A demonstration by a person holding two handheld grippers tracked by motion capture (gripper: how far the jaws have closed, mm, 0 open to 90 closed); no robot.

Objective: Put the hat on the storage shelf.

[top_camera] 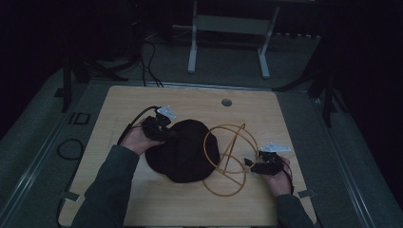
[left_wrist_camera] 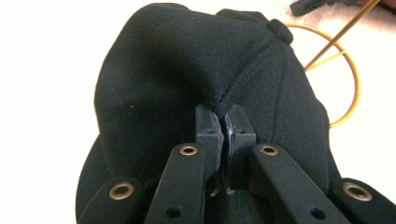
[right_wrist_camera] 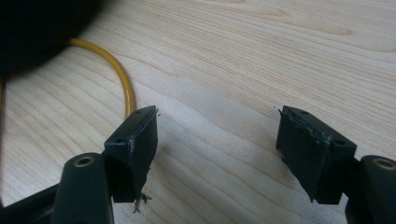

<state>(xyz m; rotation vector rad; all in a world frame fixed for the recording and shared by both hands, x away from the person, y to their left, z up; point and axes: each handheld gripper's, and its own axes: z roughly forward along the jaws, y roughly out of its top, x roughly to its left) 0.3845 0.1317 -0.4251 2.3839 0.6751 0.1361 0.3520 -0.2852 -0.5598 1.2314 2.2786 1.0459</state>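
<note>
A black cap (top_camera: 185,152) lies in the middle of the wooden table (top_camera: 142,199). My left gripper (top_camera: 168,134) reaches in from the cap's left side. Seen along its jaws, the left gripper (left_wrist_camera: 223,121) is shut on a pinched fold of the cap's crown (left_wrist_camera: 154,60). A yellow wire stand (top_camera: 233,142) of crossed rings stands just right of the cap, and part of it (left_wrist_camera: 352,93) shows behind the crown. My right gripper (top_camera: 249,164) sits at the stand's right side. Its jaws (right_wrist_camera: 217,140) are open above bare wood, with the yellow ring (right_wrist_camera: 123,79) just beyond its left pad.
A round cable hole (top_camera: 226,102) sits near the table's far edge. A black cable loop (top_camera: 70,148) lies on the floor to the left. White frame legs (top_camera: 192,47) stand behind the table. Bare wood (right_wrist_camera: 261,56) stretches beyond the right gripper.
</note>
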